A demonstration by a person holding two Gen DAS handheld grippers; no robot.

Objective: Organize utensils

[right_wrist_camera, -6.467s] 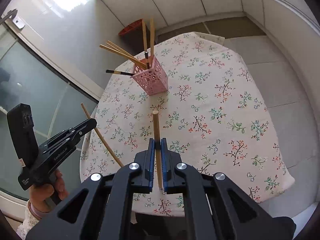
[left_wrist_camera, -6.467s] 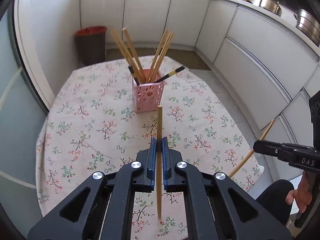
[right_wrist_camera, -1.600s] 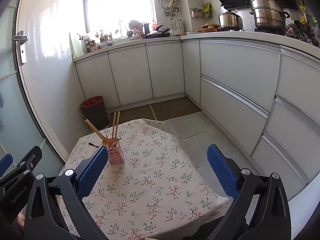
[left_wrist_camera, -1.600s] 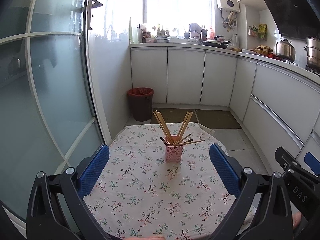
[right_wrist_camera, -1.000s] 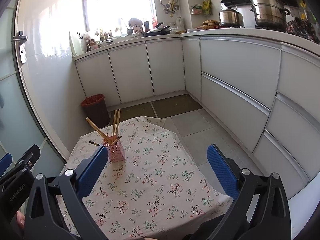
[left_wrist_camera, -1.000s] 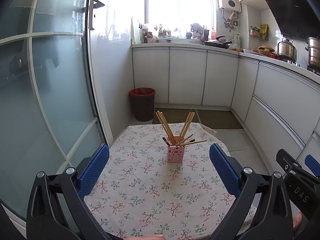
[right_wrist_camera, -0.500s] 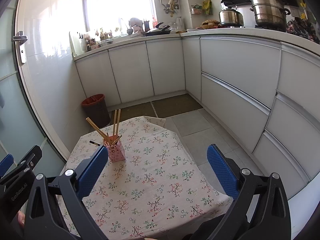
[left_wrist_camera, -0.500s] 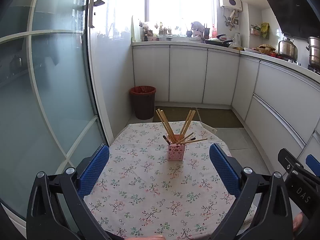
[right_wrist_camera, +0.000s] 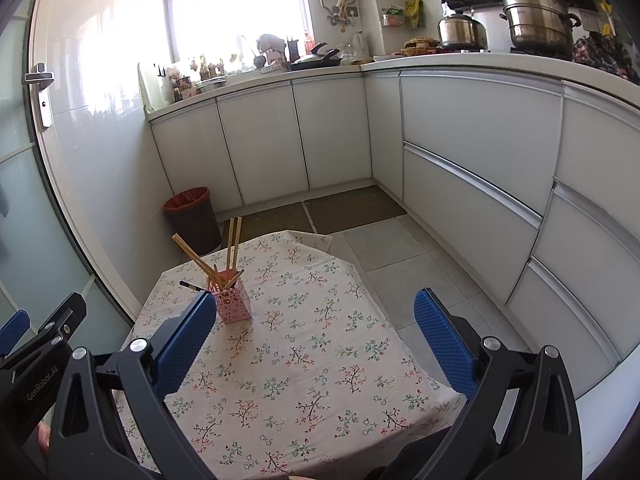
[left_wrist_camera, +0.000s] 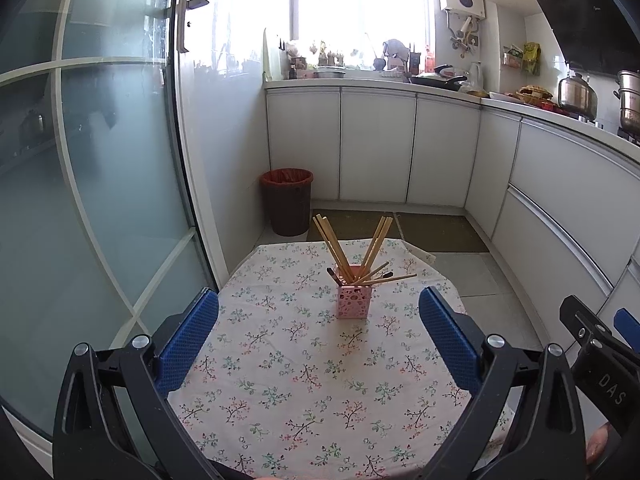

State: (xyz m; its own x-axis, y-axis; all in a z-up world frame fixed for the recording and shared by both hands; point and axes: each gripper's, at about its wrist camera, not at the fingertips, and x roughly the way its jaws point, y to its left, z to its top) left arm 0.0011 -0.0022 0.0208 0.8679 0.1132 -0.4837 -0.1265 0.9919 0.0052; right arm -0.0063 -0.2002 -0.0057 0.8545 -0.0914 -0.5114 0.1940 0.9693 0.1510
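1. Left gripper: jaws spread wide, blue pads far apart, nothing held between them; hovering above the near edge of the table.
2. Right gripper: jaws spread wide too, nothing between the blue pads; held above the near edge of the same table, toward its right corner.
3. Pink holder: standing upright on the flowered tablecloth, in the far half of the table, about midway between the left and right edges.
4. Chopsticks: all gathered inside the pink holder, fanned out; some wooden ones leaning to the left, some to the right, one lying nearly flat toward the right edge; a dark-tipped one also among them, its number hard to tell.
5. Seen from the left wrist: holder well ahead of the pads, centred in the gap between them, not touching either.
6. Seen from the right wrist: holder just beside the left pad in the picture, well apart from the right pad, farther along the table.
7. Rest of the tablecloth near the grippers: only the flower print visible.
8. Beyond the far edge of the table: a dark bin on the floor by the white cabinets.
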